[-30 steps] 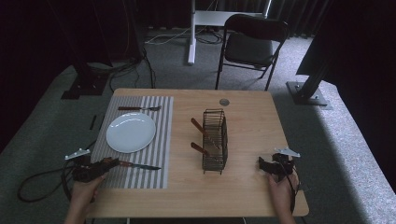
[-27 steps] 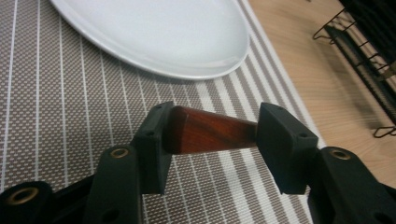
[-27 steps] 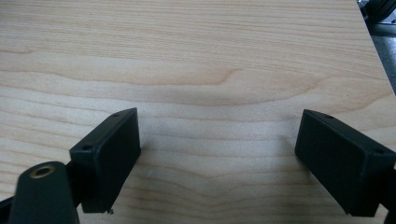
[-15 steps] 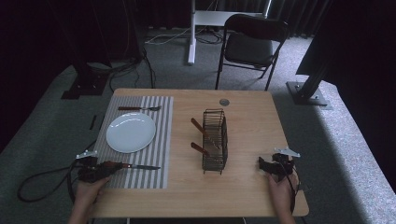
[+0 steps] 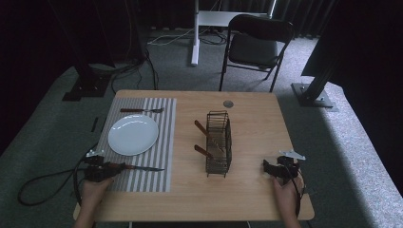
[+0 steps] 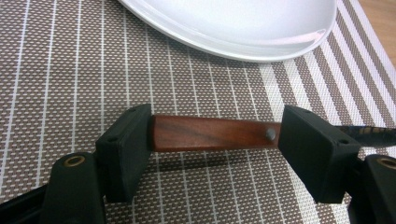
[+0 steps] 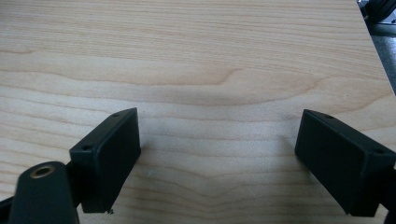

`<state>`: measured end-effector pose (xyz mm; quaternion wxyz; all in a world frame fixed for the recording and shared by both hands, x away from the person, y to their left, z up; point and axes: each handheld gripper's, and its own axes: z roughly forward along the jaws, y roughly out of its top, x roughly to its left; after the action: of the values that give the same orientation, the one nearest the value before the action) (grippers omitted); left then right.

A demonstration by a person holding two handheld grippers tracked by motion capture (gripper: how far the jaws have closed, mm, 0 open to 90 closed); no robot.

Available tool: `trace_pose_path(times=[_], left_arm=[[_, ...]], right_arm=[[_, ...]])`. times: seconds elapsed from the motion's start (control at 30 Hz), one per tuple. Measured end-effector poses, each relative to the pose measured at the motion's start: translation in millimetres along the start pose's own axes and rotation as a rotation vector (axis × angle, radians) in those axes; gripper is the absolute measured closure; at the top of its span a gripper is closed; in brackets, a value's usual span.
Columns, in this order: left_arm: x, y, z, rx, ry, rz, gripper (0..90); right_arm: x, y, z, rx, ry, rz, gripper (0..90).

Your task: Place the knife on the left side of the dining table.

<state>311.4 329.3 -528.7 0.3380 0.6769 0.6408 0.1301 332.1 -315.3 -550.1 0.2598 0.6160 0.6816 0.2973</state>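
Brown wood makes the handle of the knife (image 6: 212,133), and it lies flat on the striped mat (image 6: 70,70). The handle sits right between the two black jaws of the left tool (image 6: 215,149). Those jaws have just been opening. They stand apart now, with the handle in the gap running from one pad across to the other. If the pads touch its ends, I cannot tell, but they do not squeeze it. One small metal pin shows at the handle's end by the jaw on the right of that view. Past that jaw, the dark blade pokes out.

Just ahead of the left tool is the white plate (image 6: 243,23), also on the mat. From the high view, the knife (image 5: 138,167) lies along the near edge of the mat (image 5: 164,142), with its blade pointing away from the left tool (image 5: 111,167). Beyond the plate (image 5: 133,134) lies a fork (image 5: 141,110).

Farther off, in the middle of the tabletop (image 5: 252,199), stands a wire rack (image 5: 219,143) with two more brown handles sticking out.

The right tool (image 7: 219,154) is wide open with nothing in it. Its jaws rest low over the bare tabletop (image 7: 196,56). In the high view the right tool (image 5: 267,167) is well apart from the rack, near the tabletop's edge.
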Motion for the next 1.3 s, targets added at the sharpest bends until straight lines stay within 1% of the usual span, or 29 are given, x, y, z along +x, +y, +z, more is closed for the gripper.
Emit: trace_pose_path(times=[0.07,0.1,0.13,0.2,0.23,0.27,0.37,0.4,0.43,0.47,0.5,0.6,0.73,0.83,0.87,0.93,0.97,1.03,1.07,1.1,1.2,1.27,1.3], left_arm=[[1.1,-1.2,-1.3,-0.008,0.006,-0.003,26.5],[1.1,-1.2,-1.3,-0.008,0.006,-0.003,24.5],[2.8,-2.8,-3.3,-0.022,-0.006,-0.01,19.7],[5.0,-5.9,-8.9,-0.042,-0.002,-0.015,19.6],[5.0,-5.9,-8.9,-0.042,-0.002,-0.015,19.5],[5.2,-8.5,-12.7,-0.057,0.002,-0.013,19.2],[2.7,-14.2,-18.1,-0.064,0.005,0.008,17.5],[1.5,-16.0,-19.6,-0.066,0.012,0.015,16.1],[1.5,-16.0,-19.6,-0.066,0.012,0.015,14.0],[-1.0,-19.8,-22.2,-0.063,0.007,0.027,12.3],[-2.5,-21.7,-23.6,-0.066,0.01,0.03,10.3],[-6.9,-27.2,-27.1,-0.071,0.016,0.054,10.2],[-9.4,-31.8,-28.8,-0.079,0.025,0.068,10.1],[-11.3,-35.5,-28.8,-0.077,0.04,0.095,7.1],[-11.5,-36.9,-28.1,-0.071,0.042,0.099,0.0],[-10.1,-40.2,-27.6,-0.08,0.062,0.11,0.0],[-8.7,-41.5,-27.8,-0.086,0.069,0.107,0.0],[-7.3,-42.1,-28.0,-0.087,0.071,0.105,0.0],[-5.2,-43.1,-28.7,-0.092,0.063,0.108,0.0],[-3.5,-44.6,-29.0,-0.093,0.091,0.119,0.0],[-0.4,-47.5,-30.4,-0.093,0.122,0.125,0.0],[1.2,-48.9,-31.7,-0.098,0.133,0.125,0.0],[2.0,-49.6,-32.5,-0.094,0.144,0.136,0.0]], right_arm=[[0.0,0.0,0.0,0.0,0.0,0.0,13.5],[0.0,0.0,0.0,0.0,0.0,0.0,13.5],[0.0,0.0,0.0,0.0,0.0,0.0,13.5],[0.0,0.0,0.0,0.0,0.0,0.0,13.5],[0.0,0.0,0.0,0.0,0.0,0.0,13.5],[0.0,0.0,0.0,0.0,0.0,0.0,13.5],[0.0,0.0,0.0,0.0,0.0,0.0,13.5],[0.0,0.0,0.0,0.0,0.0,0.0,13.5],[0.0,0.0,0.0,0.0,0.0,0.0,13.5],[0.0,0.0,0.0,0.0,0.0,0.0,13.5],[0.0,0.0,0.0,0.0,0.0,0.0,13.5],[0.0,0.0,0.0,0.0,0.0,0.0,13.5],[0.0,0.0,0.0,0.0,0.0,0.0,13.5],[0.0,0.0,0.0,0.0,0.0,0.0,13.5],[0.0,0.0,0.0,0.0,0.0,0.0,13.5],[0.0,0.0,0.0,0.0,0.0,0.0,13.5],[0.0,0.0,0.0,0.0,0.0,0.0,13.5],[0.0,0.0,0.0,0.0,0.0,0.0,13.5],[0.0,0.0,0.0,0.0,0.0,0.0,13.5],[0.0,0.0,0.0,0.0,0.0,0.0,13.5],[0.0,0.0,0.0,0.0,0.0,0.0,13.5],[0.0,0.0,0.0,0.0,0.0,0.0,13.5],[0.0,0.0,0.0,0.0,0.0,0.0,13.5]])
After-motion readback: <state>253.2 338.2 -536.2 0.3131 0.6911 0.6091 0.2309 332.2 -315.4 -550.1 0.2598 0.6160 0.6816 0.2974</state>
